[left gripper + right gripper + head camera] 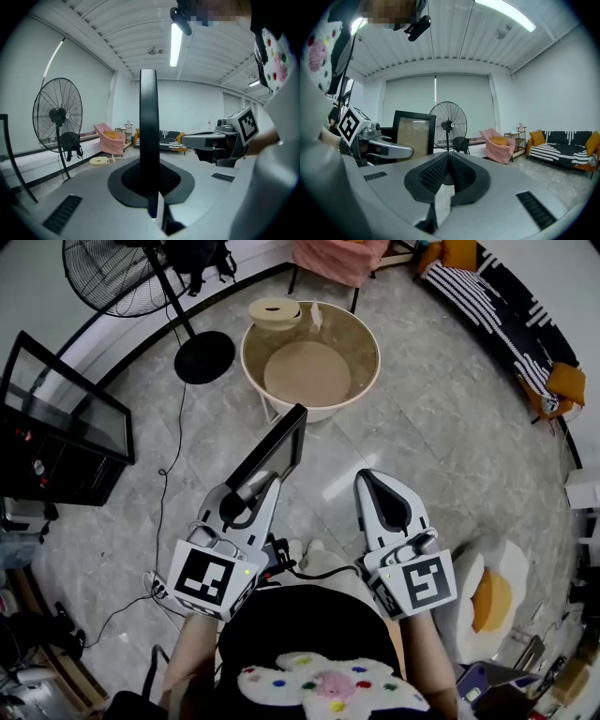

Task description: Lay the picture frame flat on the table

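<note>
So the picture frame (273, 455) isn't on anything yet. It's up in the air, standing on its edge and leaning a bit, over the floor (422, 427) and just short of the round counter (375, 371). The left tongs (255, 487) have it pinched by the lower edge. In the left gripper view it's just a thin dark bar running straight up out of the closed jaws, so we're looking right along its edge there. From the right gripper view we get the face of it: a plain black border around a pale beige panel that looks glazed, with a strip of light reflected near the top.

We'd call this the carry step, with the frame picked up and the laying-down not started. Next we'd guess it needs to go forward over the counter, then the wrist rolls so the face goes level, then a gentle lower and a release. It's a one-edge grip on something with glass in it, so we'd go slow on the tip-over.

The right tongs (371, 480) sit alongside, jaws pressed together with nothing between them, well clear of the frame. Past the counter there's a standing fan (112, 273).
</note>
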Motion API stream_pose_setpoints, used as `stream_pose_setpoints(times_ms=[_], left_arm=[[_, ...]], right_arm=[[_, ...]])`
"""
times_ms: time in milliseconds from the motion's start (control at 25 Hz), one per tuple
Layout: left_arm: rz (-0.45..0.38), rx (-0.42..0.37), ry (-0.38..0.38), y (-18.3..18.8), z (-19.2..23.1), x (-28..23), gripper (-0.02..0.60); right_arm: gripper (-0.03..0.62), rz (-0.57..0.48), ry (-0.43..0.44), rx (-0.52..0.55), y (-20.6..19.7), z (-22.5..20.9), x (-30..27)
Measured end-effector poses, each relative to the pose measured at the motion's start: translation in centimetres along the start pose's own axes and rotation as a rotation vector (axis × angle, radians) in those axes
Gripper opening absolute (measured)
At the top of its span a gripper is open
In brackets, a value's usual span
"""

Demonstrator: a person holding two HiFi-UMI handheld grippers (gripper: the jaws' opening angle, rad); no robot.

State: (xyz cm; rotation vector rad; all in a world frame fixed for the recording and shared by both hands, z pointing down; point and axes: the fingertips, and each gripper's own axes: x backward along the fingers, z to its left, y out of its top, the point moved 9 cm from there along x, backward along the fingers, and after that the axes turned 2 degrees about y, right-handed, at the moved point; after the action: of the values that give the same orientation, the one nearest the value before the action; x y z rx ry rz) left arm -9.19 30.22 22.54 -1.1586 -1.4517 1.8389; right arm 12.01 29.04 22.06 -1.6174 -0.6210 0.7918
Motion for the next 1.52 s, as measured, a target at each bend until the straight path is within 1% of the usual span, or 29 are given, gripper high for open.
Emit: stream_pose_setpoints(times_ms=[120, 400, 680, 840, 1200, 1320, 1520], left_arm=[[-0.013, 0.0, -0.006, 0.1, 0.2, 0.0, 0.023], [-0.033, -0.005, -0.019, 0.2, 1.0, 0.7, 0.023], [-0.045, -0.017, -0.025, 0.1, 1.7, 1.7, 0.023], [-0.052, -0.018, -0.026, 0.2, 1.7, 1.7, 0.023], [-0.059, -0.032, -0.014, 0.6, 1.8, -0.2, 0.023], [-0.051, -0.038, -0.013, 0.9, 2.3, -1.5, 0.023], [-0.05, -0.039, -0.002, 2.1, 3.5, -4.7, 0.023]], right_arm=[[0.034, 0.01, -0.002, -0.003, -0.3, 0.0, 0.2], [0.034, -0.014, -0.062, -0.007, 0.6, 1.1, -0.2], [0.035, -0.021, -0.089, 0.01, 0.3, 2.2, -0.2], [0.035, -0.013, -0.09, 0.024, 0.1, 2.2, -0.1], [0.035, -0.007, -0.063, 0.031, -0.9, -0.2, -0.8], [0.035, -0.026, -0.055, 0.031, -0.7, -1.3, -2.0], [0.035, -0.023, -0.04, 0.019, -0.3, -4.1, -4.3]])
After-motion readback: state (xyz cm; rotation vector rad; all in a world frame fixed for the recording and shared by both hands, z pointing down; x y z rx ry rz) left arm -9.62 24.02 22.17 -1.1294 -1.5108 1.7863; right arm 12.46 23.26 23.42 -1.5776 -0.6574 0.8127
